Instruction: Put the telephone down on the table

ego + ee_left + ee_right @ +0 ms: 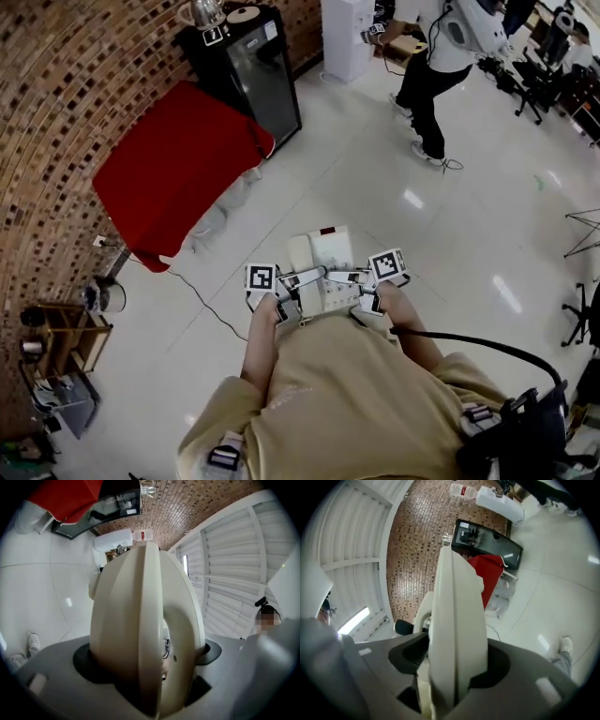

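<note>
Carrying is the step in hand, judged from the head view: the telephone is off the table and held over the floor. At far left stands the table, draped in red and set against a brick wall, with a black cabinet just beyond it. Nearer the centre, the left gripper is clamped on the left side of the telephone; its own view shows the cream casing wedged upright between the jaws. The telephone hangs close before the person's chest, above white floor and well apart from the table. The right gripper clamps the opposite side, its view likewise filled by casing held edge-on between closed jaws. At upper right a bystander walks clear of the path.

The next move calls for bringing both grippers together toward the red top, keeping the telephone level, then lowering it until its base rests flat before either grip is loosened. Uneven release could tip it.
</note>
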The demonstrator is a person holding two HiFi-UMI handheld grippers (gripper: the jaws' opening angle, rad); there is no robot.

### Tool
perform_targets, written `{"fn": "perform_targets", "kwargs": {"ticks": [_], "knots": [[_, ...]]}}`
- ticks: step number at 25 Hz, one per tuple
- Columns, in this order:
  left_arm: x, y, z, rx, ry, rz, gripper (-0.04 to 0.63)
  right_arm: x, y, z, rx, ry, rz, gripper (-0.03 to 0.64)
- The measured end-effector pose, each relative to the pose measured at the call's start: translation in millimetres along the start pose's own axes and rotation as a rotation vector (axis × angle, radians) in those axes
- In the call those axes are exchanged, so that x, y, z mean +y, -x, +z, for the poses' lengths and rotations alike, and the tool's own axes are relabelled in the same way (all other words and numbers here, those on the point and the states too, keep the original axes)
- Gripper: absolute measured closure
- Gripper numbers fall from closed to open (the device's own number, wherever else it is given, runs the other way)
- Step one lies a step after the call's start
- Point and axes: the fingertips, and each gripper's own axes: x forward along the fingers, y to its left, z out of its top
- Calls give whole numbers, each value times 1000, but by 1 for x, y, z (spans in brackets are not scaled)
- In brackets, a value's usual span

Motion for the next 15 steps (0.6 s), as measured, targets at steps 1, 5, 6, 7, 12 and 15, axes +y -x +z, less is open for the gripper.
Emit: {"fn": "perform_targets", "kwargs": {"ticks": [1, 5, 6, 7, 12, 15], "knots": [[-7, 4, 8, -33, 14, -2, 133, 3, -8, 8, 34, 1, 15, 354], [-16, 36, 34, -147, 57, -1, 133, 12, -47, 27, 141, -6, 52, 354], [-11, 48, 41, -178, 63, 4, 133, 9, -61, 30, 168, -1, 59, 354], [-3, 59, 48, -214, 65, 12, 133, 5, -75, 31, 200, 3, 66, 354], [28, 112, 61, -387, 80, 34, 133, -10, -132, 19, 373, 2, 100, 353], [50, 153, 66, -421, 126, 2, 133, -28, -177, 4, 419, -19, 86, 353]]}}
